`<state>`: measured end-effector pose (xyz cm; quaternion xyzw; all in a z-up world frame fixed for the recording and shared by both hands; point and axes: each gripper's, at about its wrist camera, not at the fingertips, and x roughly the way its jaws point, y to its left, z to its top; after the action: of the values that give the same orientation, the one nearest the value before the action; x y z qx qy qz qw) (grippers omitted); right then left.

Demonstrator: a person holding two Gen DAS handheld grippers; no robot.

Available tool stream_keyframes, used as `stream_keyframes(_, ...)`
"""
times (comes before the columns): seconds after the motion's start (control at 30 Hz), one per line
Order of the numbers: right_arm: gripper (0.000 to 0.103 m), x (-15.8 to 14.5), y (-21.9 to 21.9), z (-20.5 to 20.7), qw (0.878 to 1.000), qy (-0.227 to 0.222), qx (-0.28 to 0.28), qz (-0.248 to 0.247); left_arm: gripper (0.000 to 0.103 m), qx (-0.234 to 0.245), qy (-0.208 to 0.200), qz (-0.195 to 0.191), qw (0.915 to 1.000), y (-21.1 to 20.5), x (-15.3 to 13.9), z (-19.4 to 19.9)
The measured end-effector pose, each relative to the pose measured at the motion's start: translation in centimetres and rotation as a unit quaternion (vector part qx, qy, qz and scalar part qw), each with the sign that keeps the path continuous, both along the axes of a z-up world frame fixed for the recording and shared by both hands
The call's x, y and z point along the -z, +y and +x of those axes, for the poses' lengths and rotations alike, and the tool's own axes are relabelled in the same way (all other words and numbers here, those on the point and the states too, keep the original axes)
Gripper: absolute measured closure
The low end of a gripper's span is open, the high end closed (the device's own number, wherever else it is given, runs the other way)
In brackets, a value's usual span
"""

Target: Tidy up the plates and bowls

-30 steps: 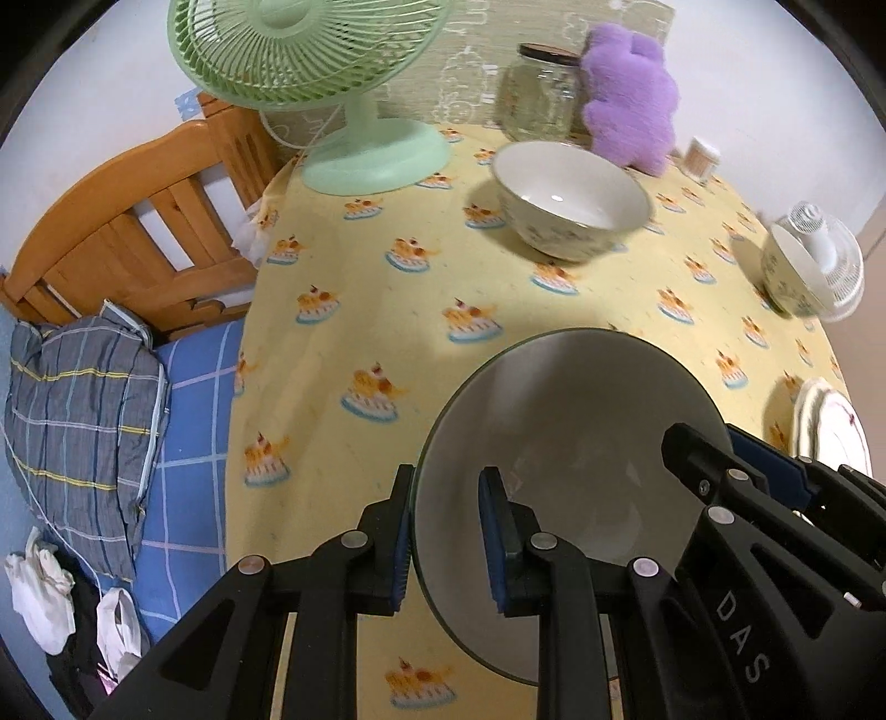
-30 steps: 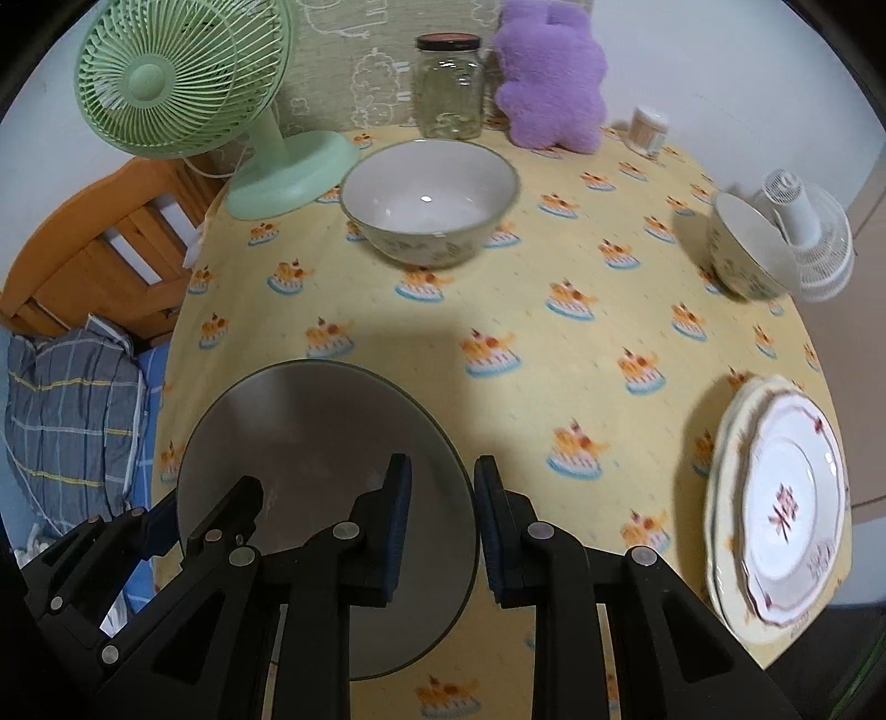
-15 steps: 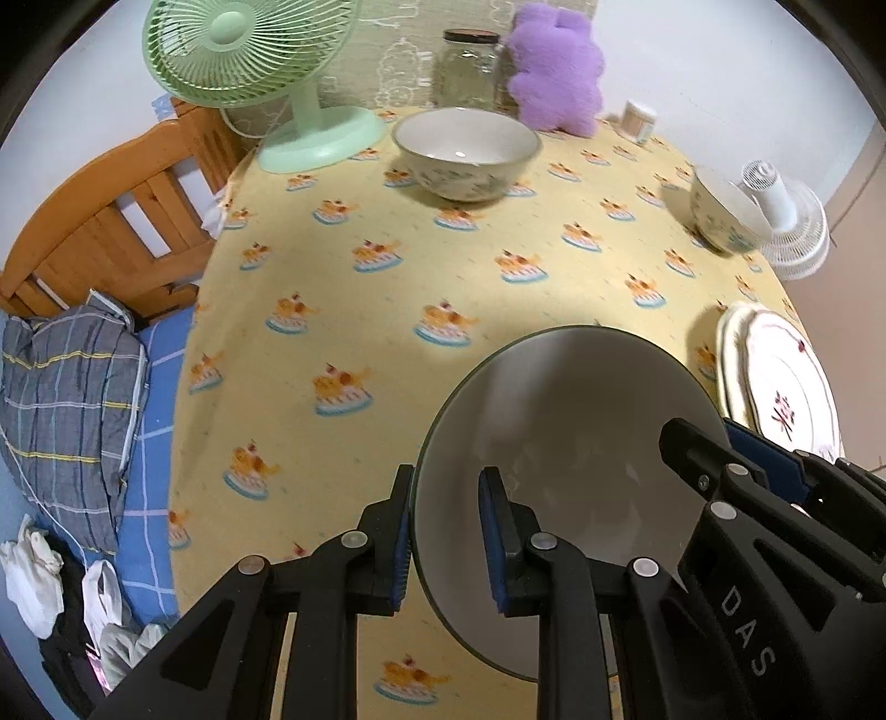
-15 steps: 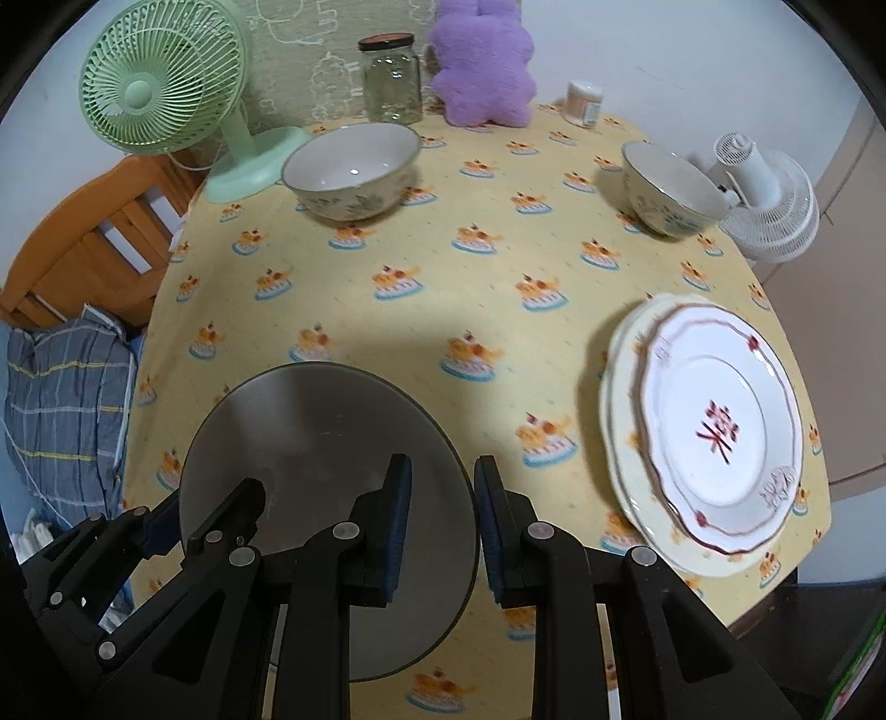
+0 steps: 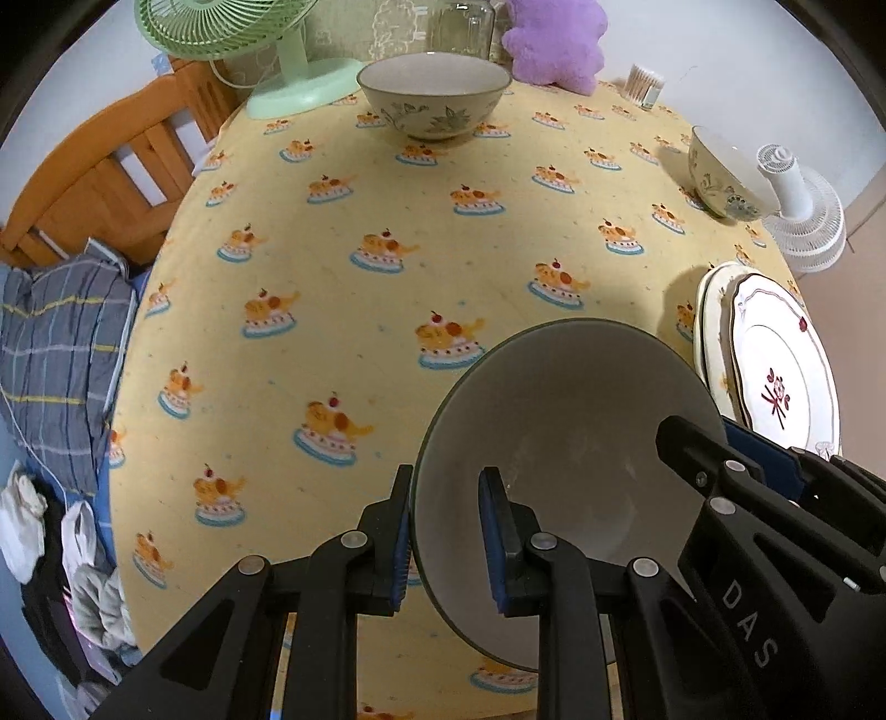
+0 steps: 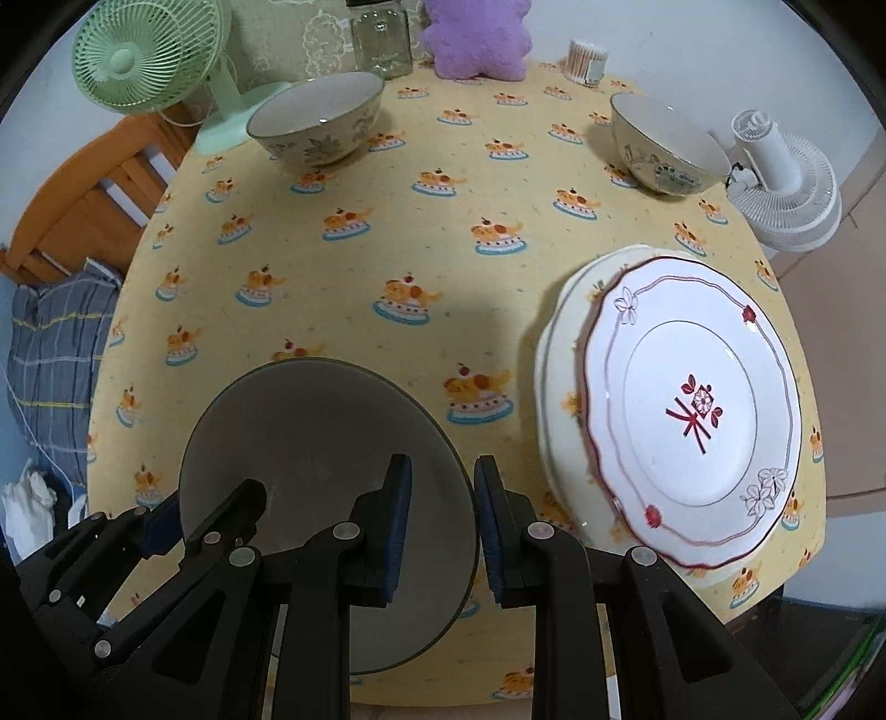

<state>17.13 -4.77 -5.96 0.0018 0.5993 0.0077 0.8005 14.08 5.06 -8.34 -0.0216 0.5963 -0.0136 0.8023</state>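
grey bowl (image 5: pixel 559 421): matt ceramic
top plate (image 6: pixel 692 410): glossy glazed china
tablecloth (image 6: pixel 354 288): soft printed cloth
jar (image 6: pixel 382 39): clear glass

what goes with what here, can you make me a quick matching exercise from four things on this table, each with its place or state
Things:
1. grey plate
2. red-rimmed plate
3. green fan
4. purple plush toy

Places or states:
A. far edge, beside the glass jar
B. far left corner
C. clamped at its rim by both grippers
D. on top of a cream plate

Pairs: 1-C, 2-D, 3-B, 4-A
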Motion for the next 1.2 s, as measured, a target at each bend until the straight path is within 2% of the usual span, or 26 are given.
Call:
stream_keyframes(0.1,0.076,0.3,-0.7,0.4,1.0,0.003,-0.004,0.01,0.083,-0.006,-0.008,0.011,0.9999,-0.6,-0.1,0.1)
stream_keyframes(0.2,0.076,0.2,-0.9,0.8,1.0,0.002,-0.009,0.007,0.083,-0.018,-0.005,0.004,0.9998,-0.6,-0.1,0.5)
stream_keyframes(0.43,0.076,0.1,-0.4,2.0,0.999,-0.02,-0.027,-0.004,0.083,-0.022,-0.023,0.022,0.9993,-0.9,-0.1,1.6)
stream_keyframes(0.7,0.076,0.4,-1.0,2.3,1.0,-0.015,-0.012,0.008,0.065,-0.005,-0.028,0.006,0.9996,-1.4,-0.5,1.4)
stream_keyframes(0.77,0.068,0.6,-1.0,2.3,1.0,-0.007,-0.012,0.025,0.064,-0.001,-0.028,0.006,0.9996,-1.4,-0.7,1.4)
stream_keyframes(0.83,0.064,0.5,-0.8,2.2,1.0,-0.009,-0.004,0.021,0.062,0.004,-0.03,0.007,0.9995,-1.2,-0.8,1.3)
stream_keyframes(0.9,0.06,0.4,-0.8,2.1,1.0,-0.01,0.006,0.02,0.053,0.009,-0.03,0.0,0.9995,-0.9,-0.9,1.3)
stream_keyframes(1.07,0.045,0.0,-1.2,1.5,0.999,-0.019,0.041,0.016,0.039,0.023,-0.034,-0.013,0.9991,0.1,-1.2,1.3)
stream_keyframes(1.2,0.04,-0.8,-1.2,0.9,0.998,-0.031,0.06,0.012,0.029,0.048,-0.048,-0.024,0.9974,0.7,-2.1,1.2)
